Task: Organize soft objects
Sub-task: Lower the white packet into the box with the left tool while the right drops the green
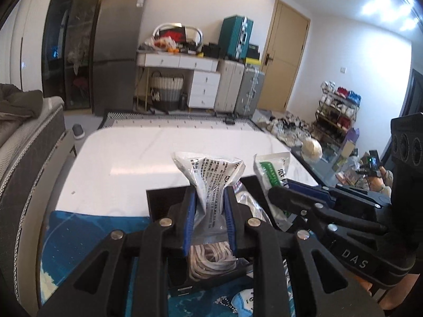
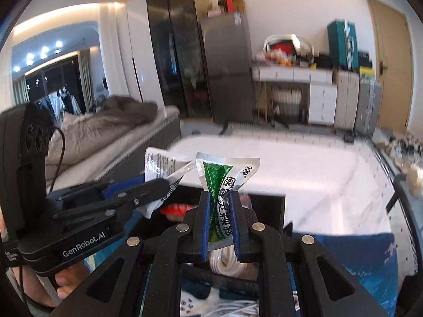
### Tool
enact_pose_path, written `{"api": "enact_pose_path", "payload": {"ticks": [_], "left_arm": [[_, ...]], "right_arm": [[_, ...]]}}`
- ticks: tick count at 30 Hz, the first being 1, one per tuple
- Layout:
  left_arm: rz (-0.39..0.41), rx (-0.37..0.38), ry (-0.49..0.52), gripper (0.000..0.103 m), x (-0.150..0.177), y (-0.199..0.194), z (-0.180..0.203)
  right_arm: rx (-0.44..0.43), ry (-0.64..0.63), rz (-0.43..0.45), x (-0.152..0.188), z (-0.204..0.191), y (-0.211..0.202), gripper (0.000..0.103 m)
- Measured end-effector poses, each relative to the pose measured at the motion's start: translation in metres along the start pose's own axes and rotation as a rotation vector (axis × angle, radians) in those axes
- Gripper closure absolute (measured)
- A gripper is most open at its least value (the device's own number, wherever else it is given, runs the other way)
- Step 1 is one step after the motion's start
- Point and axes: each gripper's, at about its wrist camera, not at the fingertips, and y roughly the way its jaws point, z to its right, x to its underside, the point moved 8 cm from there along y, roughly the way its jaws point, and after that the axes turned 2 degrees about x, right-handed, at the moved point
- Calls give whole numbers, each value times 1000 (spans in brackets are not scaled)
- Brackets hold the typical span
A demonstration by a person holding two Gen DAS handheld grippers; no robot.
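Note:
My left gripper is shut on a silver sachet with black print, held above a black box. My right gripper is shut on a silver and green sachet; it also shows in the left wrist view. The right gripper comes in from the right in the left wrist view, close beside the left one. The left gripper with its sachet shows at the left of the right wrist view. White coiled cable lies in the box below.
A white table stretches ahead, with a blue patterned mat at its near edge. A bed is at the left. A fridge, white drawers and suitcases stand at the far wall.

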Motion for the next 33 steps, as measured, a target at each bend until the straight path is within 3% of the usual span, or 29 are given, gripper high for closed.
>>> {"api": "enact_pose_path", "payload": {"ticks": [5,12,16,20,30,33], "left_arm": [[-112,18,-15,84,19,23,7],[-172,4,-14,83,38,40,11],[-168,3,-12,80,38,42,11],[-139,-15,-9,54,38,30,9],[-98,14,40,51,61,-23,15],[-86,-24,104,49,72,-35,27]], "right_arm": [[-6,44,-123,20,15,30,89],[-4,73,-212,44,28,51,89],[-5,65,-234,55,26,54,84],[-17,65,-235,57,23,50,75],[-14,50,-185,60,29,-7,74],[-8,40,-185,71,35,-23,74]]}}
